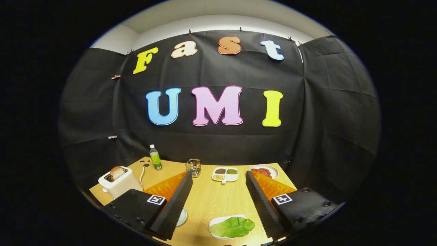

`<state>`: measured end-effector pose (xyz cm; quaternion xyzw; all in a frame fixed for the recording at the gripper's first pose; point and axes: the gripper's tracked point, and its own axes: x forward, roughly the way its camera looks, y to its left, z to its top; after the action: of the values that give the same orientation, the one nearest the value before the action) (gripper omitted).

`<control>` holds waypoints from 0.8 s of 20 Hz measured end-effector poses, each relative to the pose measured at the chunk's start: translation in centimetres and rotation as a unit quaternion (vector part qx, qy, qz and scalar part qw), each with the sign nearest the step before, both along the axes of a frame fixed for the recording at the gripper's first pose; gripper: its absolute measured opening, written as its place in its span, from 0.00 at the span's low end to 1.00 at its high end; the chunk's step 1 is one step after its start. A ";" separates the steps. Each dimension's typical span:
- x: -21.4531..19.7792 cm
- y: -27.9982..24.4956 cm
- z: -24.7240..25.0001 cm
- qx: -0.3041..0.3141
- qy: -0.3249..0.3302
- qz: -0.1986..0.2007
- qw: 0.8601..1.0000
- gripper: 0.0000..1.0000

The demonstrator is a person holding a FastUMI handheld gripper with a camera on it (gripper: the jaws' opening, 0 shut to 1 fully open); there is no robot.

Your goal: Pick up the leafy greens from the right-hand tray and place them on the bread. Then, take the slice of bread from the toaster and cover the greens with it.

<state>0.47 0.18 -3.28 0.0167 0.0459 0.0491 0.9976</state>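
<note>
wooden table [211,201] bears leafy greens [233,227] between the released gripper [218,201] fingers

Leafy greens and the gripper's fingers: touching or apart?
Apart. The gripper view shows bare table between the leafy greens and each finger of the open gripper.

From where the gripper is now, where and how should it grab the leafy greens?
Judging by the pose: the leafy greens lie flat on a white tray, between the open gripper fingers, near the right one. Come from above and pinch the raised, crinkled middle or the edge overhanging the tray; a sideways approach would likely just slide the leaf.
</note>
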 end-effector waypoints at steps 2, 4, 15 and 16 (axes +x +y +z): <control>0.3 0.0 -0.7 0.001 0.006 0.008 1.000 0.98; 0.6 0.2 -1.4 0.008 0.014 0.024 1.000 0.98; 2.9 -0.6 -11.5 0.005 0.099 0.079 0.992 0.98; 3.0 -0.7 -12.8 0.007 0.109 0.081 0.991 0.98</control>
<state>3.50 -0.54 -16.08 0.0250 0.1552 0.1282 0.9792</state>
